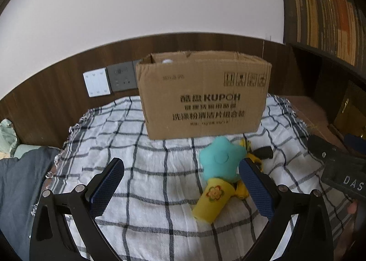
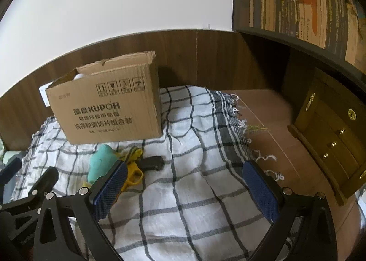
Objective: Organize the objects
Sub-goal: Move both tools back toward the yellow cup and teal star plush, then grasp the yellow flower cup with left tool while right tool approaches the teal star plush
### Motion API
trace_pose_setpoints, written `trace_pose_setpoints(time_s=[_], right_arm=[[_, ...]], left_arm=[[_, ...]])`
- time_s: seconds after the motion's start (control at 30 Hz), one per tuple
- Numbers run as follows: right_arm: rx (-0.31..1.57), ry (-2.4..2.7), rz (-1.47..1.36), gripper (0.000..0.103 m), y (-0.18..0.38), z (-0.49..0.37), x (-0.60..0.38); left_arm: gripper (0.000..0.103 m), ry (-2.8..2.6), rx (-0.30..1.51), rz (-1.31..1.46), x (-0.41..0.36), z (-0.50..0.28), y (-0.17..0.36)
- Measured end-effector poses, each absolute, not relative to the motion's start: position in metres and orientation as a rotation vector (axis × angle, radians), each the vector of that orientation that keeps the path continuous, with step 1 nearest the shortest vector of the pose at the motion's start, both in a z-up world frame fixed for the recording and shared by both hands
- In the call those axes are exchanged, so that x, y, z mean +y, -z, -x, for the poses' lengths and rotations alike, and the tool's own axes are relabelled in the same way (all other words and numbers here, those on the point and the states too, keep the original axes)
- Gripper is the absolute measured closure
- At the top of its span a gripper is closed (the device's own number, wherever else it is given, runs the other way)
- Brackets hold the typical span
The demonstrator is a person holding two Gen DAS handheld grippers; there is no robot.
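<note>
An open cardboard box (image 1: 203, 96) printed KUPOH stands at the back of a checked cloth (image 1: 141, 183); something white shows inside it. In front of it lie a teal star-shaped toy (image 1: 220, 160), a yellow cup with a flower sticker (image 1: 213, 199), yellow-handled scissors (image 2: 132, 175) and a small black object (image 2: 152, 162). My left gripper (image 1: 180, 167) is open and empty, its right finger beside the star toy and cup. My right gripper (image 2: 185, 169) is open and empty above bare cloth, its left finger next to the scissors. The box also shows in the right wrist view (image 2: 107, 103).
A wooden wall panel with a white switch plate (image 1: 96, 82) and grey socket (image 1: 122, 78) runs behind the box. A small wooden drawer chest (image 2: 331, 139) stands at the right on the brown tabletop (image 2: 270, 123). Bookshelves (image 1: 327, 14) hang above. Grey bedding (image 1: 20, 183) lies left.
</note>
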State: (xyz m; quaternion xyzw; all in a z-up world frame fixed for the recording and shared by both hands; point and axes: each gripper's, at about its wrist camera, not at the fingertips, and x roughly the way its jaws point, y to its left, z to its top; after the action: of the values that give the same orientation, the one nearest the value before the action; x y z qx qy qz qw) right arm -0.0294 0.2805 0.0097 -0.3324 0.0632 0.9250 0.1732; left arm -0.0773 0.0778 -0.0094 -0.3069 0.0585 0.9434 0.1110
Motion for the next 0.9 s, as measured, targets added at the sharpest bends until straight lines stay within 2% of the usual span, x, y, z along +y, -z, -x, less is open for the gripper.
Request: trace_pose_setpoints(time_s=[0.17, 0.27, 0.67, 0.83, 0.9], right_arm=[[0.18, -2.613, 0.965, 0.002, 0.0, 0.027, 0.28], [0.176, -2.607, 0.983, 0.002, 0.006, 0.026, 0.28], [0.167, -2.6, 1.034, 0.002, 0.022, 0.029, 0.279], [0.178, -2.595, 1.038, 0.002, 0.026, 0.03, 0.283], [0.18, -2.594, 1.04, 0.002, 0.027, 0.031, 0.284]], left_arm=[[0.002, -2.753, 0.201, 0.924, 0.084, 0.075, 0.021], [0.006, -2.73, 0.215, 0.946, 0.087, 0.074, 0.03], [0.035, -2.627, 0.277, 1.055, 0.107, 0.074, 0.062], [0.052, -2.573, 0.283, 1.102, 0.115, 0.077, 0.073], [0.054, -2.569, 0.288, 1.114, 0.116, 0.078, 0.076]])
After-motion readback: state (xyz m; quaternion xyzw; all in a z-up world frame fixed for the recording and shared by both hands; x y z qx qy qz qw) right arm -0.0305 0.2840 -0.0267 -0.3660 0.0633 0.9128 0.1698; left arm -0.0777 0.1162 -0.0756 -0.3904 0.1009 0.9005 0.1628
